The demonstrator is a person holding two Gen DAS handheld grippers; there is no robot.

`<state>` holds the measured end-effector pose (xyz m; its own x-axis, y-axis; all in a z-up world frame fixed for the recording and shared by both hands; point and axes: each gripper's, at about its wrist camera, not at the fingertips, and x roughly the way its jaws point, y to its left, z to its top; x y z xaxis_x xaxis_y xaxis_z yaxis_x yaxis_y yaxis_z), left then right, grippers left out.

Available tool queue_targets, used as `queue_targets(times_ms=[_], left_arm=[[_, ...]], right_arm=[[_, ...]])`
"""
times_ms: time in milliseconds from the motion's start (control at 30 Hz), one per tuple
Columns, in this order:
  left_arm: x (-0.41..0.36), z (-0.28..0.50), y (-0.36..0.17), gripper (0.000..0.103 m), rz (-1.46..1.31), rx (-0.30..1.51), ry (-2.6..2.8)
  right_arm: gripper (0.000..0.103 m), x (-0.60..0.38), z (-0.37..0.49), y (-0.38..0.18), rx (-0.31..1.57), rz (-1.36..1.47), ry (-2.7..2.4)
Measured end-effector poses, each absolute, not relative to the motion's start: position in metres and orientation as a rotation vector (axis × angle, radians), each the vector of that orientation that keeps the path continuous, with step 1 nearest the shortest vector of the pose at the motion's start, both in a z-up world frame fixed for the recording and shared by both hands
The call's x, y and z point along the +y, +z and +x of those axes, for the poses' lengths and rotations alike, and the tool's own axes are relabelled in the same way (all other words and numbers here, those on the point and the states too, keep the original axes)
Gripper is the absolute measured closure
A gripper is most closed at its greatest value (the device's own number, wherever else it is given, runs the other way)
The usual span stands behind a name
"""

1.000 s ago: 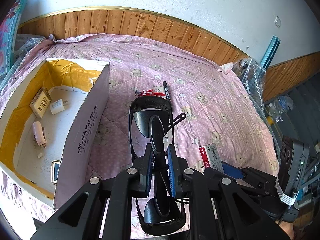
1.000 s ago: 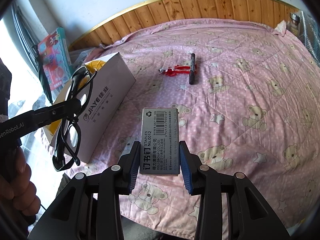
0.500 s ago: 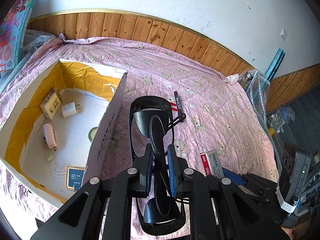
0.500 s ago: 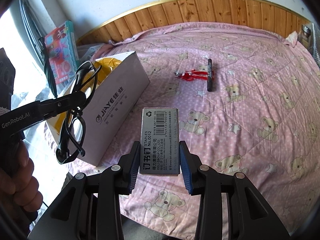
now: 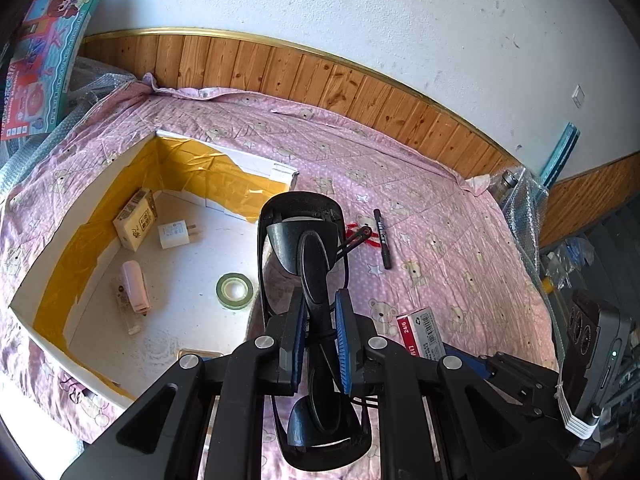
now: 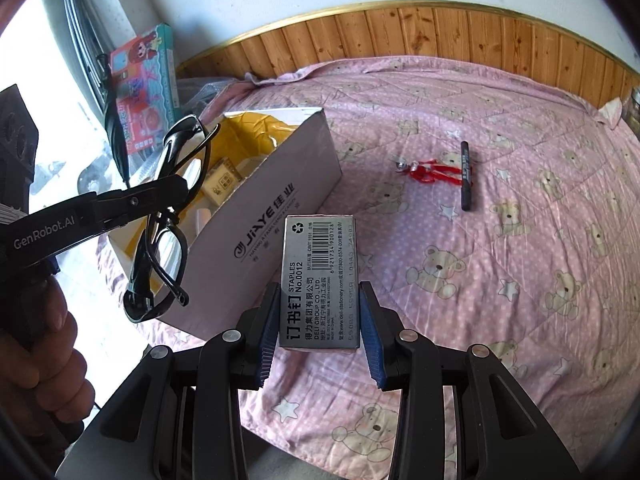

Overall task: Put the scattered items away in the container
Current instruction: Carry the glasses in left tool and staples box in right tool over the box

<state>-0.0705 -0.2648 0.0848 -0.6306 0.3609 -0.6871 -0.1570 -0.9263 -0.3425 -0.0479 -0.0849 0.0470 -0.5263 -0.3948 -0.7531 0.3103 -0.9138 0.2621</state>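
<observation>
Swinging leftward since a second ago, now carrying black glasses (image 5: pixel 316 276) over the open box (image 5: pixel 160 184).

Left gripper (image 5: pixel 320 320) pinching the glossy plastic frame between narrow-set jaws; right gripper (image 6: pixel 319 316) clamping a grey card staple box (image 6: pixel 318 280) above the quilted pink bed (image 6: pixel 500 260), nearing the box wall. Lying unsorted on the bed: slim black marker (image 6: pixel 465 176), red string (image 6: pixel 430 170). Resting inside already: tape ring (image 5: pixel 235 290), pink stapler (image 5: pixel 135 286).

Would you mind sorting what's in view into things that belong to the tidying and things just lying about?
Job:
box
sunglasses, in left gripper
staples, in right gripper
marker
red cord

Lying about:
toy carton
bubble wrap
</observation>
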Motion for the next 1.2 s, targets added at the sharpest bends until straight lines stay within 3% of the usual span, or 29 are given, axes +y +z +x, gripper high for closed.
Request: queue_targets(times_ms=[1200], left_arm=[[-0.396,-0.069,0.081,0.088,-1.112,-0.619,2.674]], right_arm=[[0.064,-0.212,-0.063,0.085,0.05,1.131,-2.35]])
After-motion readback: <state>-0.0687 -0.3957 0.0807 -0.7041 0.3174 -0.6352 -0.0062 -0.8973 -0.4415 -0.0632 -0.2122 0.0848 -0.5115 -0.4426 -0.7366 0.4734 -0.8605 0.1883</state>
